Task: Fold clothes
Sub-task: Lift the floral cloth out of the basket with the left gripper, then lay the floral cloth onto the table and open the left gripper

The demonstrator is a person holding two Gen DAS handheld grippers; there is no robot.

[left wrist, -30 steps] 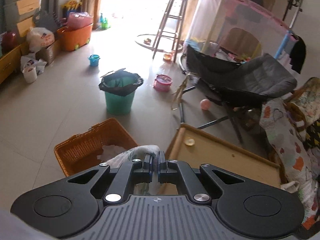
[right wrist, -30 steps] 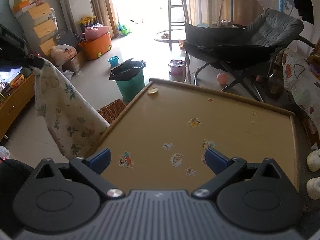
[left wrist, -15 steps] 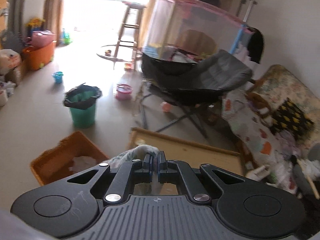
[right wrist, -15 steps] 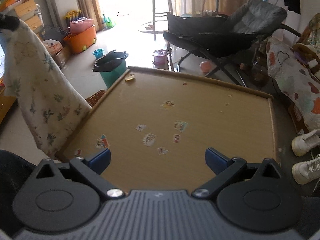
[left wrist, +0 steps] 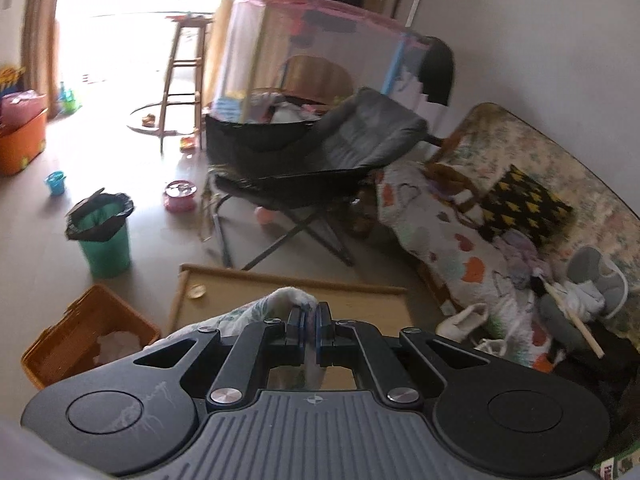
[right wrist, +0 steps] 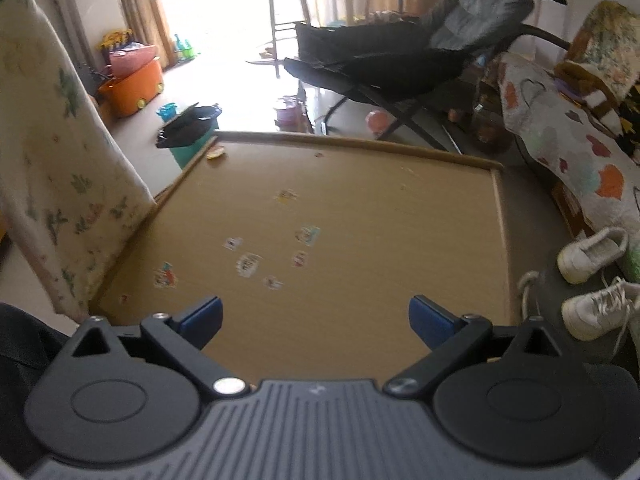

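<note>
My left gripper [left wrist: 309,316] is shut on a bunched fold of a cream, leaf-printed cloth [left wrist: 286,298]. The same cloth [right wrist: 60,168] hangs in a long drape at the left of the right wrist view, beside the left edge of the low wooden table [right wrist: 360,216]. The table's top [left wrist: 248,292] carries several small stickers. My right gripper [right wrist: 316,318] stands wide open above the table's near edge, with nothing between its blue pads [right wrist: 202,316]. The left gripper itself is hidden in the right wrist view.
An orange basket [left wrist: 84,336] with white cloth in it sits on the floor left of the table, a green bin [left wrist: 105,236] behind it. A dark folding chair [left wrist: 320,160] stands beyond the table. White shoes [right wrist: 592,256] and a patterned sofa [right wrist: 576,148] are at the right.
The left gripper has swung right and risen with the cloth, so the sofa has come into its view. In the right wrist view the hanging cloth has drifted toward the left edge.
</note>
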